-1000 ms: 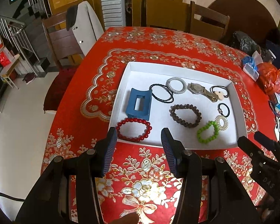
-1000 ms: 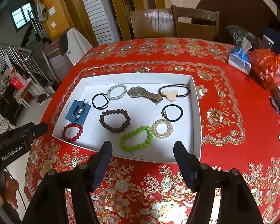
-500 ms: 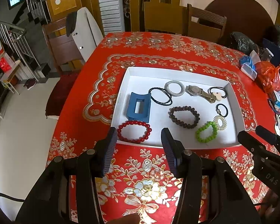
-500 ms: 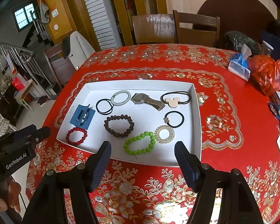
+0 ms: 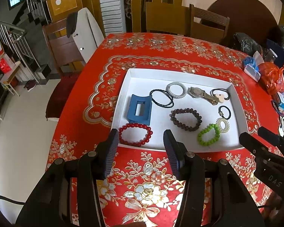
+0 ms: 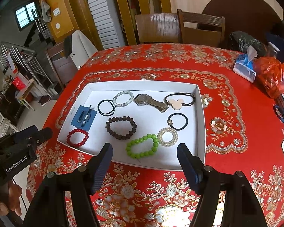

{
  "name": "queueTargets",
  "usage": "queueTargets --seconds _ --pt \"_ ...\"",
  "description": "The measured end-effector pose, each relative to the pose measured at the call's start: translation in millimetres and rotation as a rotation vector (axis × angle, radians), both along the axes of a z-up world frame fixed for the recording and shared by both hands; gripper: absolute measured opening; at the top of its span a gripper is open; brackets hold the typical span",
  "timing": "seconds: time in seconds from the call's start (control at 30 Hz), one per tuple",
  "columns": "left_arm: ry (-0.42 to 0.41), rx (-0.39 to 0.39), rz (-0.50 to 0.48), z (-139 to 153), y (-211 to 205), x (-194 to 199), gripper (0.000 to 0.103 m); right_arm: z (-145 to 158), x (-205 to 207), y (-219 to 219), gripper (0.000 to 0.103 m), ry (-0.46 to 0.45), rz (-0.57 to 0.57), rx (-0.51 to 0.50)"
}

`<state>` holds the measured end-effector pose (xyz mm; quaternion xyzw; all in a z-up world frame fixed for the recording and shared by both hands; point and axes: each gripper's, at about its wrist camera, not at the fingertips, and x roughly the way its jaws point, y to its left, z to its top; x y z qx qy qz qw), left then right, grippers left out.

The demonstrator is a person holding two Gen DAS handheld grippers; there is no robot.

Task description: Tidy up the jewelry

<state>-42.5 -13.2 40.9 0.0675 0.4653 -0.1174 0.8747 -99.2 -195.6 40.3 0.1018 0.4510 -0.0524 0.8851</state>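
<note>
A white tray (image 5: 234,94) (image 6: 201,124) on the red tablecloth holds a red bead bracelet (image 5: 135,137) (image 6: 77,137), a blue hair claw (image 5: 140,109) (image 6: 83,115), a brown bead bracelet (image 5: 186,119) (image 6: 121,127), a green bead bracelet (image 5: 208,137) (image 6: 142,146), a watch (image 5: 202,94) (image 6: 150,102), hair ties and spiral rings. My left gripper (image 5: 141,151) is open and empty above the tray's near edge by the red bracelet. My right gripper (image 6: 144,160) is open and empty above the near edge by the green bracelet.
Wooden chairs (image 5: 208,24) stand at the table's far side. An orange plastic bag (image 6: 274,77), a tissue pack (image 6: 244,68) and other clutter lie at the table's right edge. A chair with a white jacket (image 5: 85,32) stands to the left.
Both grippers have pulled back and up a little, so the tray looks smaller and farther. Both stay open. The items in the tray have not moved.
</note>
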Motion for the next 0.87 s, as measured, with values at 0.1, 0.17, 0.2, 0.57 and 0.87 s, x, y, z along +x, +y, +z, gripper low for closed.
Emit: queueTargets --seconds 0.1,0.17,0.2,0.57,0.87 --pt "0.002 0.000 0.000 -0.2 -0.4 0.1 0.048 -0.6 0.0 -1.0 0.068 0.002 0.000 -0.002" --pt "0.001 0.002 -0.002 0.1 -0.5 -0.1 0.048 -1.0 -0.1 -1.9 0.068 0.003 0.000 0.001" --pt "0.001 0.003 -0.003 0.0 -0.7 0.0 0.048 -1.2 -0.2 -1.8 0.068 0.005 0.000 -0.001" --pt "0.002 0.012 -0.009 -2.7 -4.9 -2.2 0.048 -2.6 1.1 -2.1 0.068 0.012 0.010 -0.002" --pt "-0.003 0.002 -0.041 -7.0 -10.1 -2.6 0.048 -7.0 -2.3 -16.9 0.068 0.009 -0.001 0.017"
